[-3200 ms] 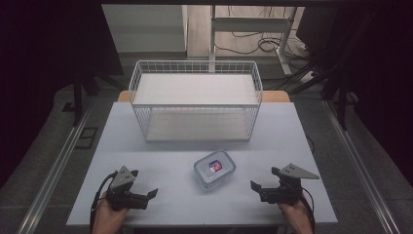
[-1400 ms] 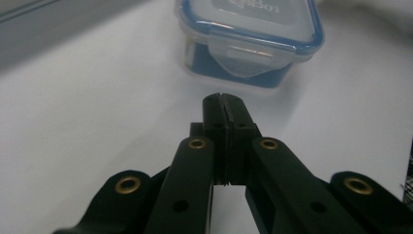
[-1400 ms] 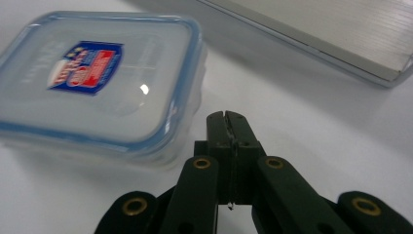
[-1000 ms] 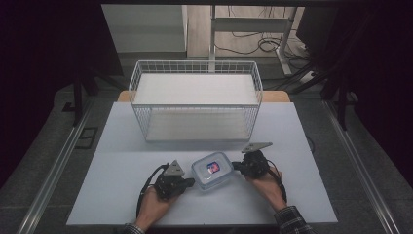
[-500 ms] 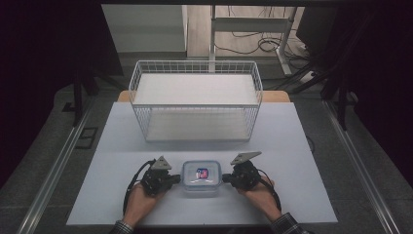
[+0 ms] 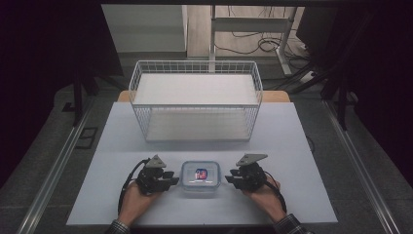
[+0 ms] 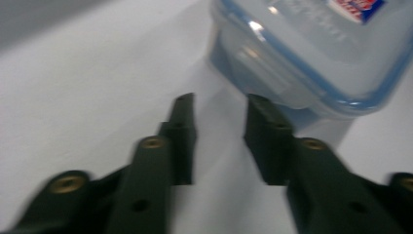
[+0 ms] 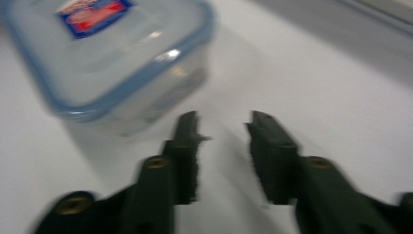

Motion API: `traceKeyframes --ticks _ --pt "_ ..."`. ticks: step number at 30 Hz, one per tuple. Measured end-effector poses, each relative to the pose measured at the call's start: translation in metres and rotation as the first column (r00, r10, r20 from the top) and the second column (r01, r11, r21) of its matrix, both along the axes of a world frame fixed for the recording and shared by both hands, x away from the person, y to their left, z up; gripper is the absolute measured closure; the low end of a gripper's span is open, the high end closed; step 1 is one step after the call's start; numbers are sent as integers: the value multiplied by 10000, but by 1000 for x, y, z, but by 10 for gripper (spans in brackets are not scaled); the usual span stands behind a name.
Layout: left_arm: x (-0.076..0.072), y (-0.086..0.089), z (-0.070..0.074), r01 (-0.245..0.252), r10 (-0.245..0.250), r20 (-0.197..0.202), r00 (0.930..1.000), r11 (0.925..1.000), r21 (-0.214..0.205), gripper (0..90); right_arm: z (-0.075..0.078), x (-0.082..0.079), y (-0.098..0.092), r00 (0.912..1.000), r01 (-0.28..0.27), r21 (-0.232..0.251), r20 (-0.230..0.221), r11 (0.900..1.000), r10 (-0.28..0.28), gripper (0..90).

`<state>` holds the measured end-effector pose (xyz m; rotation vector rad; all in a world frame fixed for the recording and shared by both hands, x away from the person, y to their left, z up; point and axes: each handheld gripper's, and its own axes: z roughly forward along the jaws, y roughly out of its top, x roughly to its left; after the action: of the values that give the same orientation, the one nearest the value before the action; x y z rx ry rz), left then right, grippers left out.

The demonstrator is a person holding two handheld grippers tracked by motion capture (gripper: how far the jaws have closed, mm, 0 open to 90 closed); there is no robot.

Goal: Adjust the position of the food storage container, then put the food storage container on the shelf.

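A clear plastic container [image 6: 200, 177] with a blue-rimmed lid and a red and blue label lies near the table's front edge. My left gripper [image 6: 171, 178] sits just left of it, jaws open, nothing between them. In the left gripper view the container [image 7: 311, 53] stands close ahead to the right of the gripper [image 7: 219, 105], and one jaw tip is near its side latch. My right gripper [image 6: 228, 176] is just right of the container, open and empty. In the right gripper view the container [image 8: 112, 58] lies ahead to the left of the gripper [image 8: 224, 122].
A white wire basket [image 6: 196, 104] stands at the back middle of the light table [image 6: 302, 146]. Black cables trail from both grippers over the table's front. A dark floor and metal rails flank the table.
Both grippers closed in from the table's front corners onto the container, which turned square and slid a little toward the front. The right gripper has since drawn slightly away from it.
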<state>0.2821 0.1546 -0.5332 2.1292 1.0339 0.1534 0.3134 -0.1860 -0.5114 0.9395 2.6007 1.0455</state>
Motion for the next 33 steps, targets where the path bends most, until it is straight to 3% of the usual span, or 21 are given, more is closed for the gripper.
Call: traceKeyframes --ticks 1,6,7,10,13,18,20,26,33 --pt "1 1 0 -201 199 154 9997 9998 76 448 0 3 -5 9995 305 177 7 9994 -305 491" --pt "2 4 -1 -371 370 328 9988 9993 20 306 3 5 -10 9987 494 505 52 9975 -497 391" --pt "2 5 -2 -418 416 443 9982 9991 36 244 5 5 -10 9986 524 515 93 9973 -529 380" --pt "2 6 -3 -480 476 582 9972 9988 62 197 7 5 -10 9981 617 505 21 9968 -619 383" --pt "2 8 0 -497 496 545 9973 9988 -13 196 10 4 -11 9985 548 499 -37 9972 -547 382" --pt "2 13 8 -550 585 399 9975 9950 -834 151 15 2 -12 9986 533 723 18 9960 -536 358" --pt "1 14 11 -468 522 475 9975 9931 -1077 115 17 1 -11 9986 505 820 134 9954 -517 325" --pt "-1 6 24 -58 219 884 9958 9840 -1782 118 26 -4 -2 9987 340 1326 327 9906 -387 233" --pt "6 -9 26 245 -89 798 9968 9804 -1957 75 24 -5 16 9998 19 1540 175 9881 -46 179"
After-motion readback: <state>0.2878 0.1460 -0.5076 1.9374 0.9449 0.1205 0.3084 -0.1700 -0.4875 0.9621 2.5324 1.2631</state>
